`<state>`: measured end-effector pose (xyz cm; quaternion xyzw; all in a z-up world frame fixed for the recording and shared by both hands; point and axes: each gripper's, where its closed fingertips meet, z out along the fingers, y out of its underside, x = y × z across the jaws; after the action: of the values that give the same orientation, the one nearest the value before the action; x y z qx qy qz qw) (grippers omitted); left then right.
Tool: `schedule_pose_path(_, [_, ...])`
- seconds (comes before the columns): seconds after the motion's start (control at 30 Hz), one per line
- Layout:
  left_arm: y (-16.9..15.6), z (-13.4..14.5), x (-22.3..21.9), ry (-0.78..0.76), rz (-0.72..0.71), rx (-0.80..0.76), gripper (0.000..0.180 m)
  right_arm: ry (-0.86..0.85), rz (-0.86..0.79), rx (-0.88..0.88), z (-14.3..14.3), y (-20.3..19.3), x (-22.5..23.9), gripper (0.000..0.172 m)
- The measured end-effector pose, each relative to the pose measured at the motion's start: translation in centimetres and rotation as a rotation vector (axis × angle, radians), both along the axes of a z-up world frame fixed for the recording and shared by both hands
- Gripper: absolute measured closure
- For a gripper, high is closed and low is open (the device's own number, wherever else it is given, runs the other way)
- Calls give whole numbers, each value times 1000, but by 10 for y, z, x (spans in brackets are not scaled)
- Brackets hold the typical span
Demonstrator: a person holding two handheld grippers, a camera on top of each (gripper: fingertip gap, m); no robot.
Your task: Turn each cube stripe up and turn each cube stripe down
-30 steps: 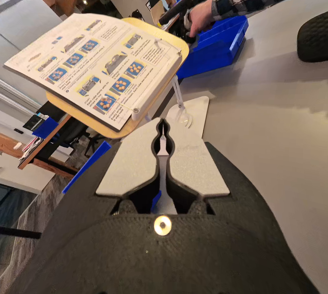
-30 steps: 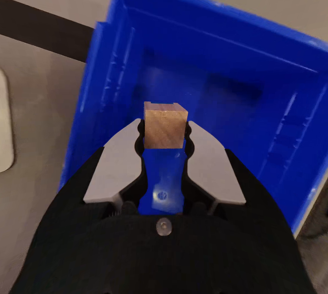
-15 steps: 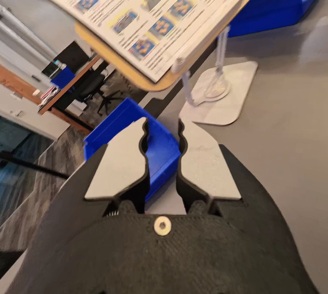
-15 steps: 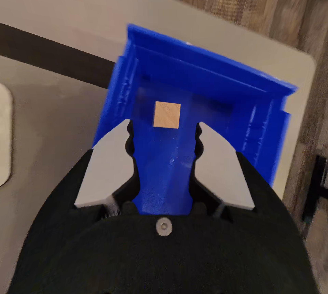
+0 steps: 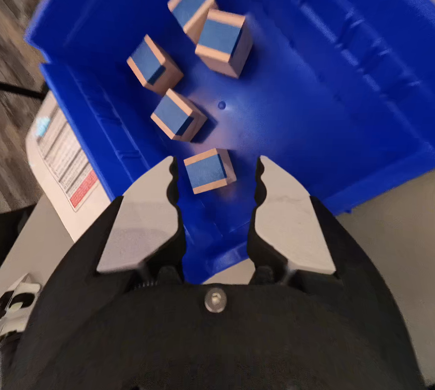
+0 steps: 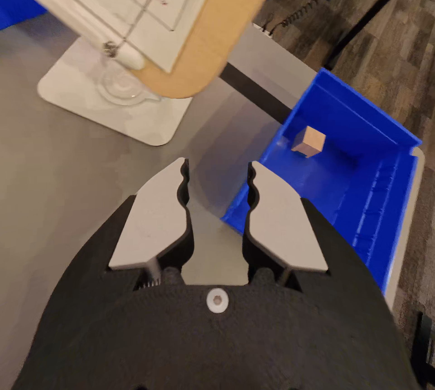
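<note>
On the grey desk [image 6: 70, 190] stand two blue bins; one bin [image 5: 329, 73] holds five cubes, stripes up; the other bin [image 6: 376, 202] holds one cube [image 6: 310, 143], stripe not showing. The left gripper [image 5: 215, 162], wide open and empty, frames the nearest cube [image 5: 207, 171]; the next move, I judge, is to close on it. The right gripper [image 6: 217, 164] hangs open, empty.

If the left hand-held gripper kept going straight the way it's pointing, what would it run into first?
Most likely the nearest striped cube, which lies just ahead between the open left hand-held gripper's fingertips, untouched, on the blue bin's floor. Depth is hard to judge.
</note>
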<state>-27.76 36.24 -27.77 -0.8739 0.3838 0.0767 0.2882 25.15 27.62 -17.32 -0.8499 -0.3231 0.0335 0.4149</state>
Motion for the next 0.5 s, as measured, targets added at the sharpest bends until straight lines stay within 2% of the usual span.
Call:
schedule_pose_path(0.1, [12, -18, -11, 90, 43, -91, 114, -12, 62, 6, -4, -19, -19, 125])
schedule_pose_path(0.17, [15, -30, -15, 98, 78, -167, 108, -25, 91, 5, -6, -28, -27, 125])
schedule_pose_path(0.3, [14, -58, -24, 173, 124, -319, 99, -1, 142, 11, -5, -38, -42, 127])
schedule_pose_path(0.37, [12, -65, -23, 155, 154, -389, 105, -6, 157, 24, -5, -39, -46, 128])
schedule_pose_path(0.43, [12, -66, -23, 154, 160, -424, 133, -6, 165, 26, -6, -41, -47, 128])
schedule_pose_path(0.5, [11, -65, -21, 144, 161, -425, 133, 9, 181, 23, -6, -43, -51, 129])
